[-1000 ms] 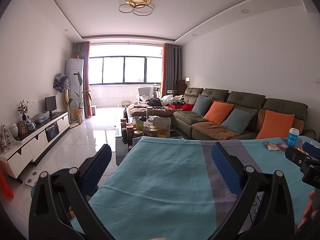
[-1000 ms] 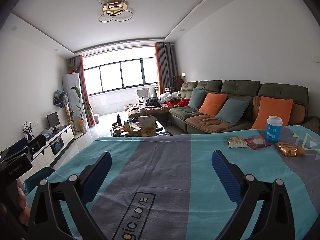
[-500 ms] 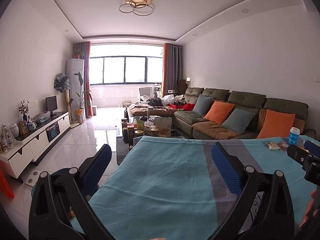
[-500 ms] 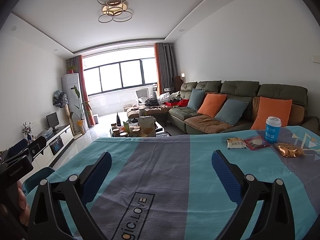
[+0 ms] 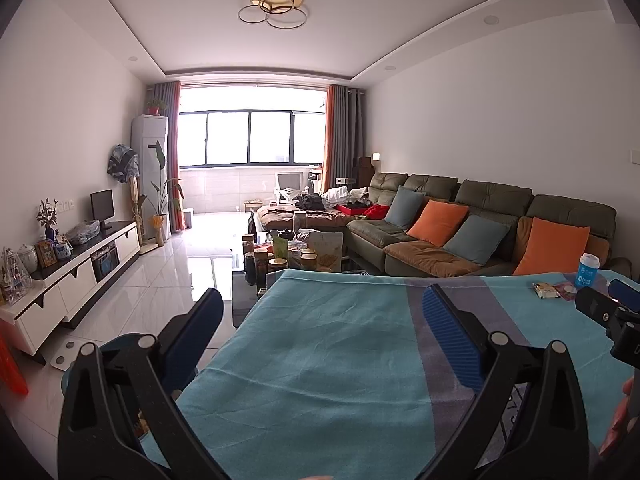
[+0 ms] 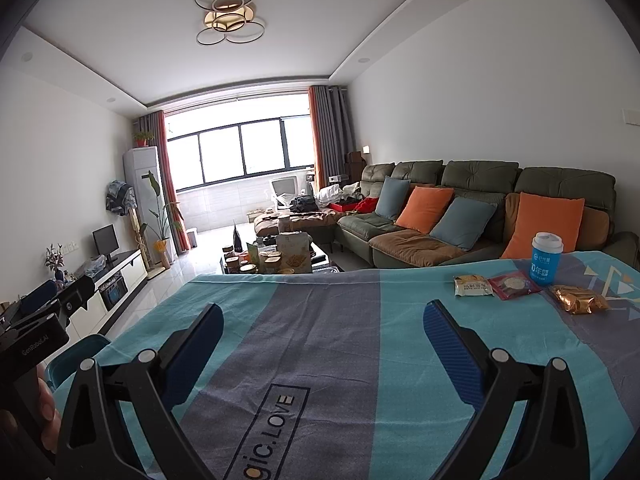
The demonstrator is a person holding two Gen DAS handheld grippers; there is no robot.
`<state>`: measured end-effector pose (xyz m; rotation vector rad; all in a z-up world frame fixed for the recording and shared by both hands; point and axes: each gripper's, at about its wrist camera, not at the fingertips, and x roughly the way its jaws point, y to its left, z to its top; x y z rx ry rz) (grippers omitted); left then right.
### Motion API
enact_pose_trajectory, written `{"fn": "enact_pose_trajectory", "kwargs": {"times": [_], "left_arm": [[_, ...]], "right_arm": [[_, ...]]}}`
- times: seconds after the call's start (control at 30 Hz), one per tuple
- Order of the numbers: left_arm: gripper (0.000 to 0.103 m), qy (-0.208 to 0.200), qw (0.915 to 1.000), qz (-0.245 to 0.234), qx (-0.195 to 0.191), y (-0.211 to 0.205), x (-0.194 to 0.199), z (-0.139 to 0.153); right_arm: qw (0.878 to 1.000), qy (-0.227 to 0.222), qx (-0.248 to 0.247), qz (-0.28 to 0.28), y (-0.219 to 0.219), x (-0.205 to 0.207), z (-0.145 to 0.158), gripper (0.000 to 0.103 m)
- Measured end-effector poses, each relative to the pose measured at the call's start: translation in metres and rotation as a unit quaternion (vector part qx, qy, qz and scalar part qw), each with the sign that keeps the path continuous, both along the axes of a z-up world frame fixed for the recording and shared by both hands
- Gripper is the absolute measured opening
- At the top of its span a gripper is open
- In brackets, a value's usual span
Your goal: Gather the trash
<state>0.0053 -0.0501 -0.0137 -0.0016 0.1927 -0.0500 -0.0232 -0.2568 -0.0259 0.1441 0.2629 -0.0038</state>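
Note:
On the far right of a table with a teal and grey cloth [image 6: 360,340] lie a yellow-white snack packet [image 6: 473,286], a red packet [image 6: 513,286], a crumpled gold wrapper [image 6: 578,304] and a blue paper cup with a white lid [image 6: 545,257]. My right gripper [image 6: 320,344] hovers open over the cloth, well left of them and nearer to me, holding nothing. My left gripper [image 5: 318,332] is open over the table's left edge, also empty. The cup [image 5: 587,270] and packets [image 5: 546,290] appear small at the right of the left wrist view.
A teal bin rim [image 6: 76,354] shows below the table's left side. Beyond the table stand a cluttered coffee table [image 6: 276,260], a green sofa with orange and blue cushions [image 6: 460,216] and a white TV cabinet [image 5: 68,276]. A hand holds each gripper.
Both views have shifted only slightly; the right gripper's tip sits a little farther right in the left wrist view. Nothing was picked up or released.

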Motion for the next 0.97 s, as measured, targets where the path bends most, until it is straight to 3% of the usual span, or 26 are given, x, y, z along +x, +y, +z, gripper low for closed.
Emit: {"fn": "enact_pose_trajectory", "kwargs": {"times": [0.7,0.83,0.97], "left_arm": [[0.098,0.018,0.9997,-0.013,0.003,0.0,0.004,-0.002],[0.098,0.083,0.9962,-0.02,0.014,-0.002,0.026,-0.008],[0.098,0.174,0.9835,-0.046,0.015,-0.001,0.066,-0.022]], "right_arm": [[1.0,0.004,-0.001,0.0,-0.001,-0.001,0.003,0.097],[1.0,0.011,-0.005,-0.007,-0.003,0.002,0.004,0.097],[0.999,0.039,-0.009,-0.019,-0.019,0.011,0.002,0.097]]}}
